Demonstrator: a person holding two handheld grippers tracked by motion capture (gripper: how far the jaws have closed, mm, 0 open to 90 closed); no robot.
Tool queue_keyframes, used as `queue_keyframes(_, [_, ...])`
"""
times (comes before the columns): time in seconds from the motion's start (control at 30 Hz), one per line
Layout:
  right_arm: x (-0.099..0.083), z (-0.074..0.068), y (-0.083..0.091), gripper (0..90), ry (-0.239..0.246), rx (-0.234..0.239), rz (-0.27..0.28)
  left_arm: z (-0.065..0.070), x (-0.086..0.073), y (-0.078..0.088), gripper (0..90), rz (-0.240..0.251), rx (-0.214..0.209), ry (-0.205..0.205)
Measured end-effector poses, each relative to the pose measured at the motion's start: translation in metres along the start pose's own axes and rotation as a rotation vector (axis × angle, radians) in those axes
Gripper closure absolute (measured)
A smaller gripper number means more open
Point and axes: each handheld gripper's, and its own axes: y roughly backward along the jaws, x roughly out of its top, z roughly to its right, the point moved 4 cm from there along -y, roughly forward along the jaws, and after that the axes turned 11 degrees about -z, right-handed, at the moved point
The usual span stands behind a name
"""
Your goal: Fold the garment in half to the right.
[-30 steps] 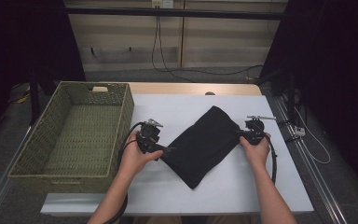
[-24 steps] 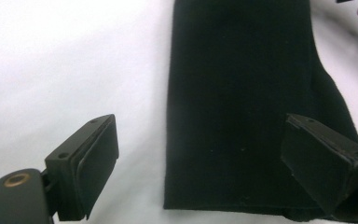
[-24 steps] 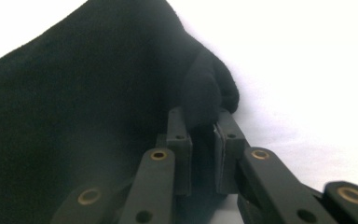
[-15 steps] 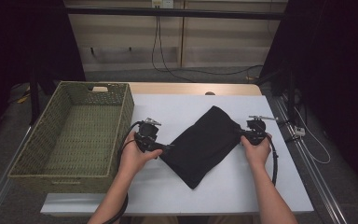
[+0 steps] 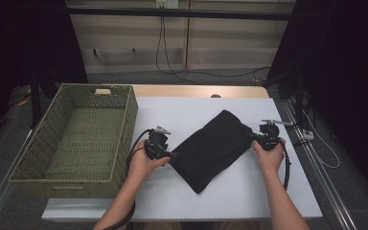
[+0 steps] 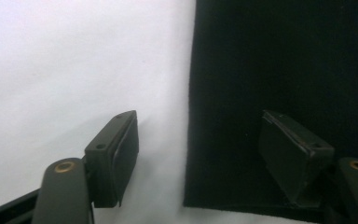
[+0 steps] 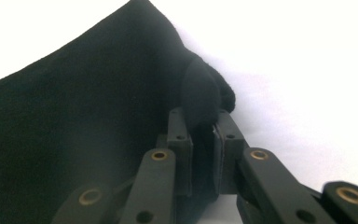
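The black cloth (image 5: 214, 148) lay flat on the white table (image 5: 249, 201), right of the wicker basket (image 5: 76, 139). The left gripper (image 6: 200, 154) straddled its near corner with jaws apart, apparently to take that end. The right gripper (image 7: 203, 140) was clamped on a pinched fold, anchoring the far end. Since the earlier frame the left jaws had been closing and the cloth had barely shifted.

The high view looked forward and down from above the near edge of the worktop (image 5: 230, 201). Each gripper view sat close, facing along its own fingers (image 6: 114, 154). All three shared the black cloth (image 5: 213, 148).
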Motion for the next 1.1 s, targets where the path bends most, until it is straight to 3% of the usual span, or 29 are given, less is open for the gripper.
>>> queue_keyframes(0.13, [-0.002,0.001,0.000,80.2,0.000,0.002,0.004,0.002,0.000,-0.003,31.2,-0.005,0.020,-0.025])
queue_keyframes(0.23, [-0.005,0.001,-0.001,80.1,-0.014,0.006,-0.001,0.007,-0.001,-0.004,34.0,0.000,0.012,-0.027])
queue_keyframes(0.3, [-0.006,0.002,-0.001,80.1,-0.007,0.007,0.005,0.012,-0.001,-0.005,37.6,-0.018,0.044,-0.063])
queue_keyframes(0.4, [-0.006,0.002,-0.002,80.1,-0.007,0.008,0.009,0.014,-0.001,-0.004,47.3,-0.016,0.010,-0.037])
queue_keyframes(0.47, [-0.006,0.001,-0.001,80.1,-0.009,0.008,0.009,0.014,-0.002,-0.004,50.6,-0.021,-0.014,-0.047])
queue_keyframes(0.63, [-0.006,0.001,-0.003,80.0,-0.015,0.009,0.004,0.016,-0.003,-0.004,56.5,-0.035,-0.018,-0.064])
queue_keyframes(0.9, [-0.006,0.000,-0.004,80.0,-0.018,0.012,0.004,0.017,-0.001,-0.003,65.6,-0.071,-0.047,-0.050])
queue_keyframes(1.1, [-0.006,0.000,-0.004,80.0,-0.016,0.012,0.011,0.016,-0.001,-0.003,78.9,-0.099,-0.088,-0.003])
